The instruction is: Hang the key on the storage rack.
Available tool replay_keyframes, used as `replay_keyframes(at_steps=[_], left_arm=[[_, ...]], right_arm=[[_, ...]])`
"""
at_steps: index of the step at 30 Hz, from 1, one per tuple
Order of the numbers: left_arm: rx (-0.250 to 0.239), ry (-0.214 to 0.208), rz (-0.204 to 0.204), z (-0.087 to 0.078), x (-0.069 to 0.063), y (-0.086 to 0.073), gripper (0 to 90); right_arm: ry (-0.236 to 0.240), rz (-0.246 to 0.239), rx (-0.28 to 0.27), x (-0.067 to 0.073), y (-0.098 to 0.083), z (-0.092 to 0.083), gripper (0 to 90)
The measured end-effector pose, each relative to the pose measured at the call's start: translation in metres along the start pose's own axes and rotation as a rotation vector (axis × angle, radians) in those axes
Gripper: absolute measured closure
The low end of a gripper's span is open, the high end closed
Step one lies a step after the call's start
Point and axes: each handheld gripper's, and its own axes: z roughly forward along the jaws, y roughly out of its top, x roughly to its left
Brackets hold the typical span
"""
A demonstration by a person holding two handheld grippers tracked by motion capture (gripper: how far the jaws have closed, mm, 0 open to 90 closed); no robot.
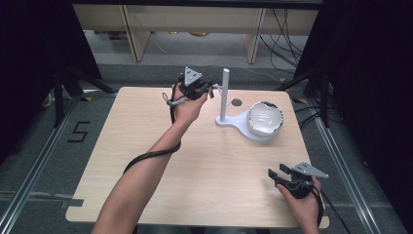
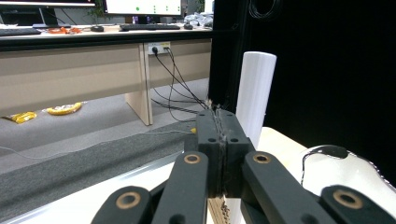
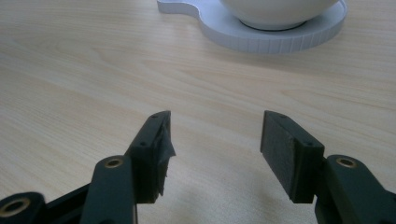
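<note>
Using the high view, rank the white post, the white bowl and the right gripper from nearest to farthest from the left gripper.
From the left gripper:
1. White post, just beside its jaws.
2. White bowl, on the stand's round pad further right.
3. Right gripper, at the table's near right corner.

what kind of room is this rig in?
Likely a lab or office data-collection bay: black curtains flank the wooden table, desks with monitors and trailing cables stand behind.

White bowl [image 3: 279, 11] cropped by top edge; post's [image 2: 252, 98] base behind closed left gripper [image 2: 222, 140].
</note>
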Motion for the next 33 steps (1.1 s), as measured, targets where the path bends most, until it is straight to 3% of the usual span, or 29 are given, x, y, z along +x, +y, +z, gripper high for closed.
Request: replay_keyframes(at_steps=[15,20,23,24,26,33], left_arm=[[-0.008,-0.009,0.019,0.004,-0.008,0.000,88.9],[-0.011,-0.009,0.023,0.004,-0.009,0.000,88.8],[-0.017,-0.009,0.021,0.005,-0.011,-0.001,88.4],[-0.017,-0.009,0.021,0.005,-0.011,-0.001,88.4],[-0.018,-0.011,0.028,0.006,-0.012,-0.001,88.1],[-0.022,-0.032,0.046,0.008,-0.024,0.001,88.7]], right_arm=[[0.009,0.004,-0.012,0.000,0.000,0.001,44.1],[0.002,-0.021,-0.009,-0.002,0.000,0.002,44.1],[0.006,0.005,0.005,0.000,0.000,0.001,44.0],[-0.009,-0.030,0.002,-0.002,0.000,0.002,44.1],[-0.010,-0.025,0.004,-0.002,0.000,0.002,44.1],[-0.005,-0.020,0.004,-0.002,0.000,0.001,44.1]])
